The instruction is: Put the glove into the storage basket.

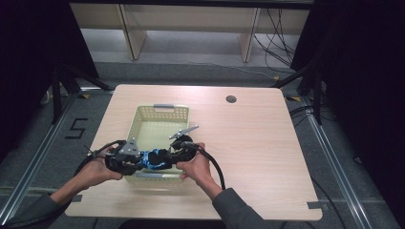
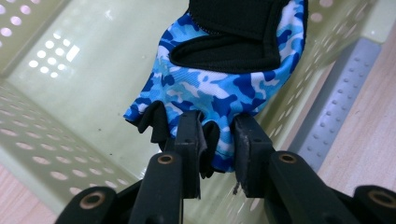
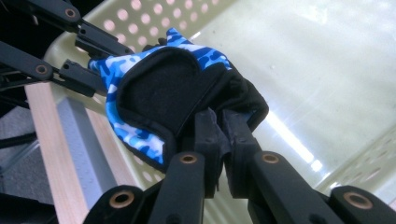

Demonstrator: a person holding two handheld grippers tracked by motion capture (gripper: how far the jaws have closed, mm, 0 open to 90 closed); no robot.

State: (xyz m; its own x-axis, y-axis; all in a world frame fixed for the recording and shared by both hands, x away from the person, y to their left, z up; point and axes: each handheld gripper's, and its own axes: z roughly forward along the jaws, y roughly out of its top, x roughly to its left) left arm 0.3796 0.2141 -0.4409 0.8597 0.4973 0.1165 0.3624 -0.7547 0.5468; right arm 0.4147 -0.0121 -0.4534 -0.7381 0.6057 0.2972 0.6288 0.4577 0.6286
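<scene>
A blue camouflage glove (image 1: 154, 160) with black trim hangs stretched between my two grippers over the near end of a pale green perforated basket (image 1: 157, 114). My left gripper (image 2: 215, 140) is shut on the finger end of the glove (image 2: 219, 88). My right gripper (image 3: 223, 133) is shut on the black cuff end of the glove (image 3: 159, 93). In the high view the left gripper (image 1: 138, 160) and right gripper (image 1: 171, 156) face each other just above the basket's near rim. The left gripper's jaws also show beyond the glove in the right gripper view.
The basket (image 2: 70, 93) stands on a light wooden table (image 1: 248, 143) and has grey handles at both ends. A round cable hole (image 1: 231, 99) sits at the table's far right. Black cables trail from both grippers. Bare tabletop lies to the right of the basket.
</scene>
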